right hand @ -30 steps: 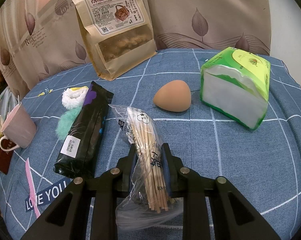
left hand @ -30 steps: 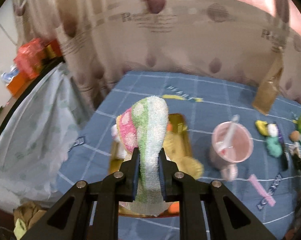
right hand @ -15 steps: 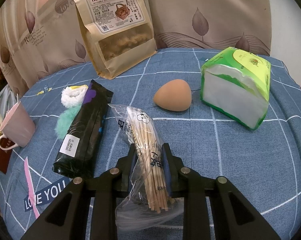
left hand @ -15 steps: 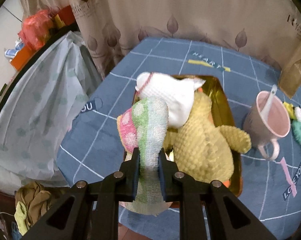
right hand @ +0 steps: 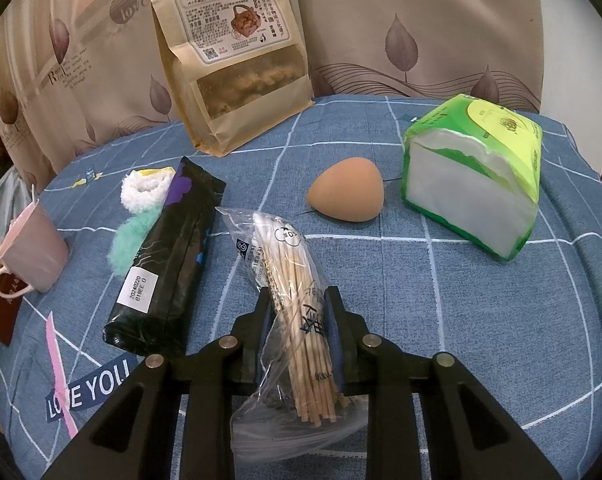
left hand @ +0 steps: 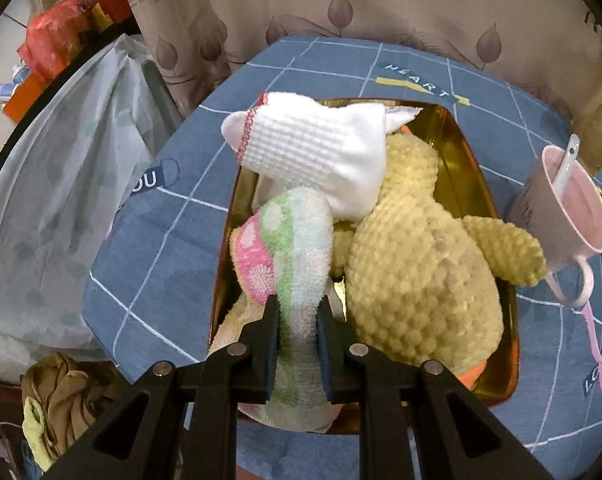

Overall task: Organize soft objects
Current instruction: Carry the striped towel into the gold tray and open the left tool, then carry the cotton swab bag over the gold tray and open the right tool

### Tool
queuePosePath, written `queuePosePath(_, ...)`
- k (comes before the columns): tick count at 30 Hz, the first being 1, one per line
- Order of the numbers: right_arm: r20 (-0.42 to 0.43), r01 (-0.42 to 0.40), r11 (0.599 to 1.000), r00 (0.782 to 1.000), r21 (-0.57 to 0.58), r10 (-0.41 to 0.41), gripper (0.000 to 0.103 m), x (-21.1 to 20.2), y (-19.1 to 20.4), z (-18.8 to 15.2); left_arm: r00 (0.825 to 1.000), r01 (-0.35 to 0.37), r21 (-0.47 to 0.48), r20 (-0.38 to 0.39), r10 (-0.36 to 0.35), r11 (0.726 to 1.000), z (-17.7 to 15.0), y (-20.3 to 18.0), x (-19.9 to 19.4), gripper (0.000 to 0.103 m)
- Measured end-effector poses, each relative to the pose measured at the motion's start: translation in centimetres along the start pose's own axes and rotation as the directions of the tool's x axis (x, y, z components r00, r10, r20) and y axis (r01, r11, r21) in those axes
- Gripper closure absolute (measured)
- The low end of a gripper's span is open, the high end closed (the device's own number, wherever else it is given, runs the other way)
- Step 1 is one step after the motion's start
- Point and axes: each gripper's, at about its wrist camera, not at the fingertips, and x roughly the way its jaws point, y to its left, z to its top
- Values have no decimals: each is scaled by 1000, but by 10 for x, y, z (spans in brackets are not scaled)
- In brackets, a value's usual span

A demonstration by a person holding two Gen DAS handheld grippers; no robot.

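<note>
My left gripper [left hand: 299, 312] is shut on a fluffy towel [left hand: 297, 256] with pink, green and white dotted patches. It hangs over the near left part of a gold tray [left hand: 475, 176]. In the tray lie a yellow knitted plush toy [left hand: 417, 276] and a white sock [left hand: 313, 152]. My right gripper [right hand: 299, 312] is shut on a clear bag of wooden sticks [right hand: 297, 284] resting on the blue checked cloth. Beyond it lie an orange egg-shaped sponge [right hand: 347, 194] and white and teal fluffy scrunchies [right hand: 141, 204].
A pink mug [left hand: 569, 208] with a spoon stands right of the tray. In the right wrist view I see a black packet [right hand: 165, 264], a green tissue pack [right hand: 473, 188], a brown snack bag [right hand: 233, 52] against the curtain. A plastic-covered heap [left hand: 53, 200] borders the table's left.
The left gripper has come down and forward with the towel, now low over the tray beside the plush toy. The right gripper and its bag of sticks have kept still.
</note>
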Motion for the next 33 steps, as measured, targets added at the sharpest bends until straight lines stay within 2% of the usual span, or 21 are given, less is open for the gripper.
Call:
queuePosePath(5,-1,5,1000,1000,-3,-5,80,0,0,-1,1000,10,9,7,-10,1000,0,-1,-2,82)
queuePosePath(9,-3,11,1000,1000,-7,-11,80,0,1,-1,999,11,14,35,-12,1000,1,1,-14,65)
queuePosePath(13,-6,20,1000,1000,-13,-20,80,0,2,-1,997,13,19,71,-15,1000,4,4,-30,59)
queuePosePath(23,-7,54,998,998,-42,-55,80,0,8,1,980,44,-22,193,-39,999,6,11,-66,56)
queuePosePath(26,-10,57,997,998,-44,-57,81,0,9,2,975,43,-52,220,-31,998,4,15,-65,56)
queuePosePath(33,-25,88,994,996,-60,-90,84,-3,17,8,974,54,-123,227,-24,991,-3,30,-48,56)
